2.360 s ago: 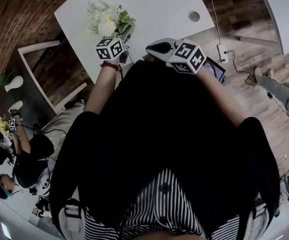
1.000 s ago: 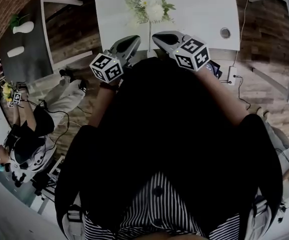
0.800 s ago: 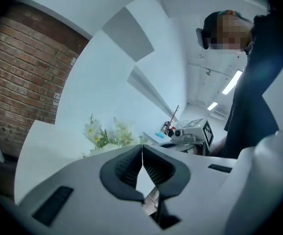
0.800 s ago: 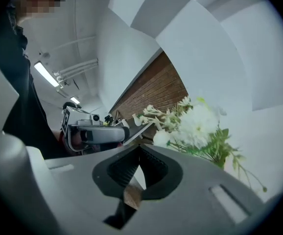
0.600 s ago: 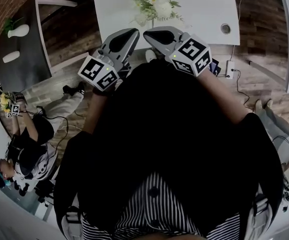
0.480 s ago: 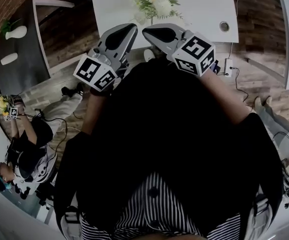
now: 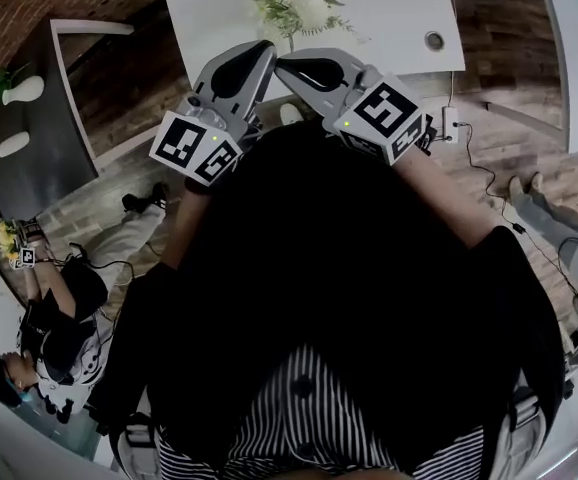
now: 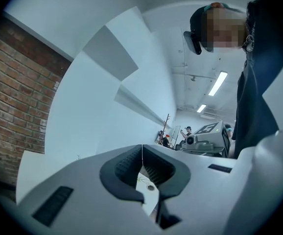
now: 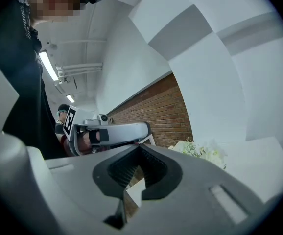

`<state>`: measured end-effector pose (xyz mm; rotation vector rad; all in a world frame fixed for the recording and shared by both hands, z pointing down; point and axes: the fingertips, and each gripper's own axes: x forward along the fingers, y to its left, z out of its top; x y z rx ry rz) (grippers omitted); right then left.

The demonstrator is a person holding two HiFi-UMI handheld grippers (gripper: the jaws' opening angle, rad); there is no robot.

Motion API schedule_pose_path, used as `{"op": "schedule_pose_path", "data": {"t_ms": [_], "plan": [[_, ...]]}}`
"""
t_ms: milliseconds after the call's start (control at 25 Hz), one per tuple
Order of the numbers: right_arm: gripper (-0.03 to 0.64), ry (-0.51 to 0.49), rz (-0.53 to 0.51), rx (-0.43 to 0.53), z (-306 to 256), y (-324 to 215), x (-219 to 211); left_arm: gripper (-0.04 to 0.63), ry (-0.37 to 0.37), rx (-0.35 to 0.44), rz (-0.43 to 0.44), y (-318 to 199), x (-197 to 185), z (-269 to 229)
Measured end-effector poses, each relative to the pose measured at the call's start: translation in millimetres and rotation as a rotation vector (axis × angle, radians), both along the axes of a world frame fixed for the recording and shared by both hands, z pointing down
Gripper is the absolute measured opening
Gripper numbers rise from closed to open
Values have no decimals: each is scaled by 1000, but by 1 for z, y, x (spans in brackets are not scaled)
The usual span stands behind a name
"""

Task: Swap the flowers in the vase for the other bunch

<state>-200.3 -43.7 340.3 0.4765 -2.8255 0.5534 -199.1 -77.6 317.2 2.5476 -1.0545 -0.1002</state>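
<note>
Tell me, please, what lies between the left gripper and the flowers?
Head view: only bare white table between left gripper and flowers.

I stand at a white table with a round cable port. Wood-plank floor, with a power strip and its cable on it. Dark side table to my left, by a brick wall. Upper wall white; ceiling strip lights on.
</note>
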Motion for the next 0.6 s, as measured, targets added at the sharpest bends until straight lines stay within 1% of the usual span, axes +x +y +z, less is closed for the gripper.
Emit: {"op": "schedule_pose_path", "data": {"t_ms": [160,280,440,600], "plan": [[2,-22,15,-11,11,-11,47,11,-19,-9,13,-10,50,11],[2,-24,19,-20,15,-25,64,11,-31,-17,23,-23,67,15],[2,-25,24,-12,14,-32,60,11,-25,-14,14,-30,62,15],[2,-16,5,-7,11,-21,35,11,-20,-20,12,-18,40,13]]}}
